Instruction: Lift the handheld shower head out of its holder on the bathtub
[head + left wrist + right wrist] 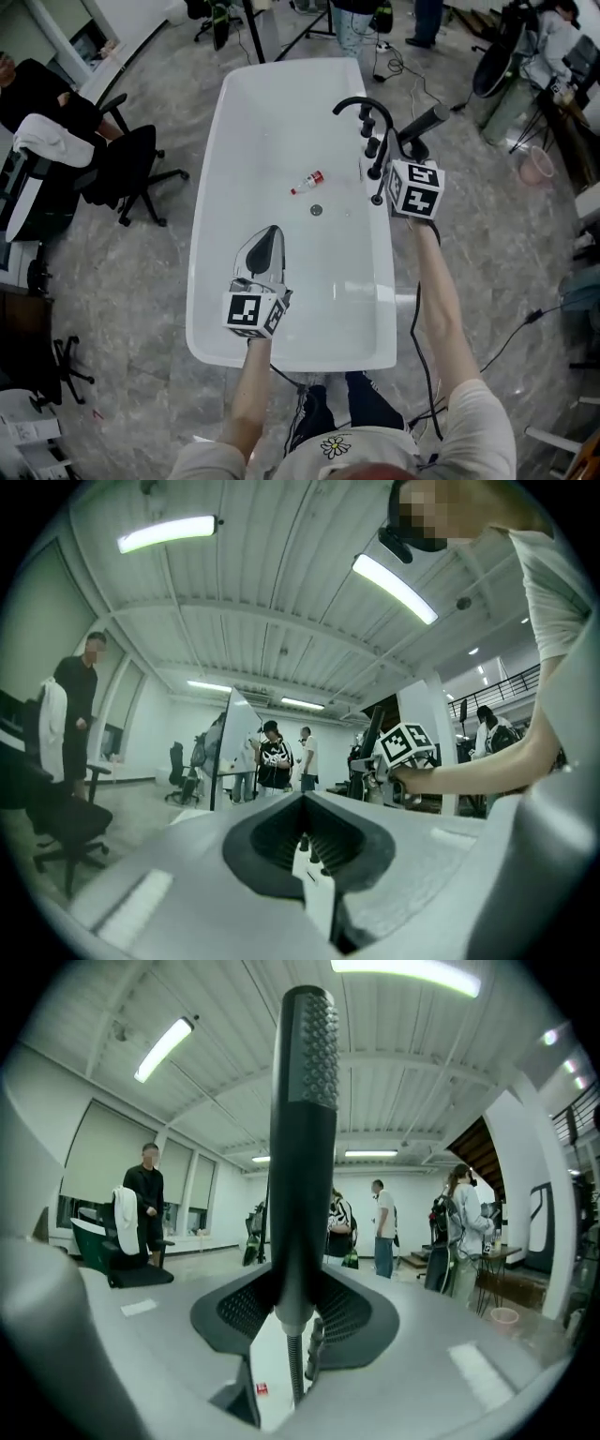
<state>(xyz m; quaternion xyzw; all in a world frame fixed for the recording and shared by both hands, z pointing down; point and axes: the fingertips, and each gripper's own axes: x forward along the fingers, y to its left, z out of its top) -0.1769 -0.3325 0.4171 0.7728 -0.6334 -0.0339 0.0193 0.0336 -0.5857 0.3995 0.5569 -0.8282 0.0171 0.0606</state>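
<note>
The black handheld shower head [425,123] [303,1129] is clamped at its lower handle by my right gripper [412,152] [298,1312], which is shut on it. The wand points up and away, above the right rim of the white bathtub [211,178]. Its hose [294,1365] hangs down between the jaws. The black faucet [361,105] and its knobs [375,159] stand on the rim just left of the gripper. My left gripper [266,242] [305,841] hovers over the near half of the tub, shut and holding nothing.
A small red-and-white bottle [307,182] lies on the tub floor near the drain [316,210]. A black office chair [122,169] stands left of the tub. A pink bucket [536,166] and cables sit on the floor to the right. People stand at the back.
</note>
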